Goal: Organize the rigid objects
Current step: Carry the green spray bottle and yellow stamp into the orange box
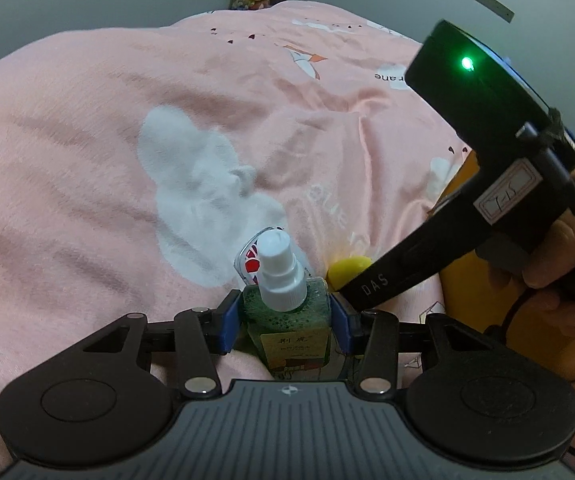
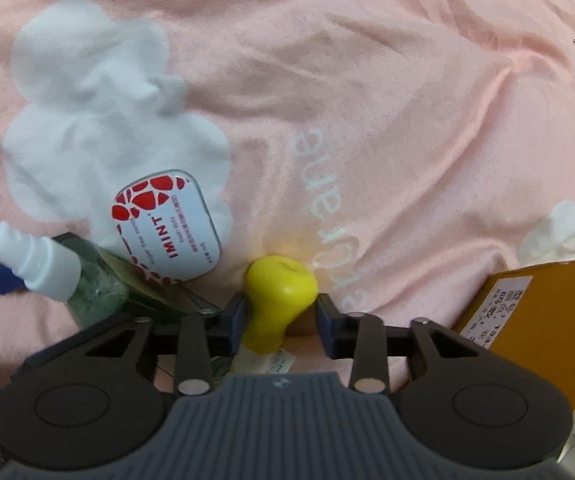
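Pink bedspread (image 2: pixel 367 80) | yellow-capped bottle (image 2: pixel 279 292) between right claw (image 2: pixel 281 322) pads

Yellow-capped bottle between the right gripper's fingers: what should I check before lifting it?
1. Yellow-capped bottle centred in the right gripper: ok.
2. Both pads pressing it: cannot tell; a gap shows beside the bottle's neck on one side.
3. Left gripper clamped on the spray bottle: ok.
4. Mint tin clear of the right gripper's fingers: ok.
5. Orange box clear of the yellow-capped bottle: ok.
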`<state>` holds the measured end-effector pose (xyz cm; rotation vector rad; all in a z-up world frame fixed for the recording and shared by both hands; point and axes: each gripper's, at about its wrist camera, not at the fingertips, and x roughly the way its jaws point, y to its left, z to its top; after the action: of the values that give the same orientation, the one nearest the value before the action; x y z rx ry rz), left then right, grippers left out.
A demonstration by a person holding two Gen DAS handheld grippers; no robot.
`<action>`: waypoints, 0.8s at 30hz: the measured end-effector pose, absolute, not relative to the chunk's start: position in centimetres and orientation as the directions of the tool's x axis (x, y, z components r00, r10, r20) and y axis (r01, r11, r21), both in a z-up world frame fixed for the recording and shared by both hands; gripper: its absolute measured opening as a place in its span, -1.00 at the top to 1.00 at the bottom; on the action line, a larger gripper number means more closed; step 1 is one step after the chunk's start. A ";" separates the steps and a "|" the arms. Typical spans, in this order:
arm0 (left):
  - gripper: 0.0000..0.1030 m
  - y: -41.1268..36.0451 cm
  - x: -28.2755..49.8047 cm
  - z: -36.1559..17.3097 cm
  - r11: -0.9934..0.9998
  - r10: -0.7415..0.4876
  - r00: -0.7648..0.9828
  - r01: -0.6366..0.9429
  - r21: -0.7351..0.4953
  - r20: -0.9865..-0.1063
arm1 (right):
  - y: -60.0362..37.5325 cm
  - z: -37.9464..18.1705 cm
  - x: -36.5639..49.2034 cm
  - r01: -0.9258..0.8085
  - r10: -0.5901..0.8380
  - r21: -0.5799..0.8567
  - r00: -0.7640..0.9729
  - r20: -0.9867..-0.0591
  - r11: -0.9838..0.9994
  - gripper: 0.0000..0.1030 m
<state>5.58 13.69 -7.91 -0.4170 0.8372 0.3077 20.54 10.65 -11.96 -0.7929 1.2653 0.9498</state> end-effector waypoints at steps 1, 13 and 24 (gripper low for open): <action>-0.03 13.6 5.5 -7.9 0.878 0.101 0.635 -0.418 -0.231 -0.766 | 10.6 -11.9 20.7 -0.911 0.149 0.022 0.043 -0.988 0.412 0.30; -0.03 12.5 4.7 -6.1 0.897 0.132 0.678 -0.391 -0.203 -0.723 | 5.7 -6.2 19.7 -0.906 0.327 0.009 0.143 -0.934 0.424 0.32; -0.01 10.5 4.8 -1.7 0.917 0.118 0.772 -0.326 -0.230 -0.625 | -1.7 1.2 17.7 -0.833 0.537 0.054 0.303 -0.788 0.550 0.32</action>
<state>4.77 10.51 -1.69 -0.3377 0.6476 0.2455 17.73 -1.74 1.17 -0.4021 0.8582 0.9405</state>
